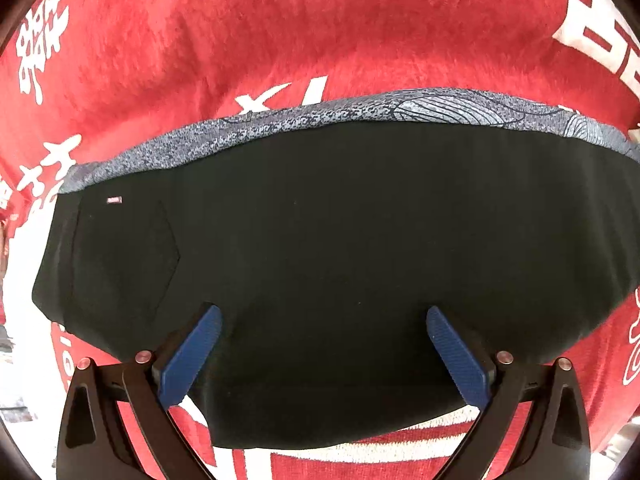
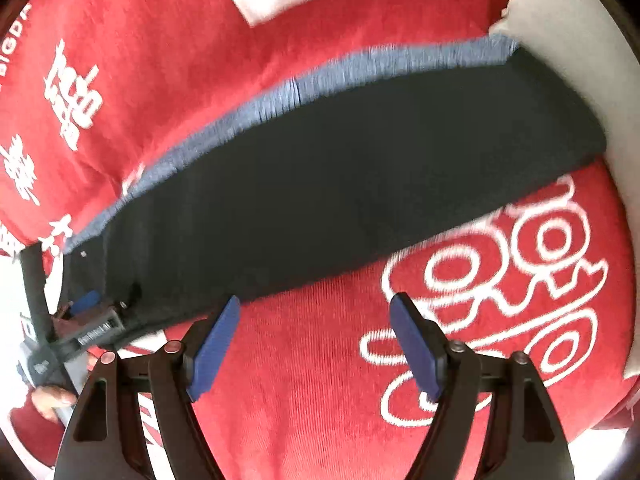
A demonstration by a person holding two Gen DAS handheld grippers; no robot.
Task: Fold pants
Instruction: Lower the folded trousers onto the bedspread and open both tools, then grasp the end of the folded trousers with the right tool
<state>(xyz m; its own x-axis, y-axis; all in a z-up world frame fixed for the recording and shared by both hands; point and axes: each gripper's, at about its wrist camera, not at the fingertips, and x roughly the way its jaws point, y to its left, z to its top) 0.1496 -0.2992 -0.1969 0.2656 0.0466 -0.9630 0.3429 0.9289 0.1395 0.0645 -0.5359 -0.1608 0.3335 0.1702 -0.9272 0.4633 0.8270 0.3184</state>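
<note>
The black pants (image 1: 320, 248) are lying folded lengthwise into one long dark strip on a red blanket (image 1: 280, 32) printed with white characters, and they are resting on top of a blue-grey patterned cloth (image 1: 420, 110) whose edge is showing as a narrow band along the pants' far side. In the left wrist view the left gripper (image 1: 324, 346) is pointing steeply down over the near part of the pants, its blue pads (image 1: 192, 356) standing wide apart with nothing clamped between them; whether the pad tips are touching the fabric cannot be told. A small white label (image 1: 114, 200) is sitting near the pants' left end, beside the outline of a pocket. In the right wrist view the right gripper (image 2: 316, 344) is hanging released over bare red blanket just beside the pants' near edge, jaws spread and empty. The pants (image 2: 340, 168) are running diagonally there, their far end reaching a white pillow-like cloth (image 2: 568, 52) at the blanket's right edge. At the lower left of that view, the left gripper's body (image 2: 92, 328) is showing at the pants' other end, with a hand (image 2: 50, 398) below it.
</note>
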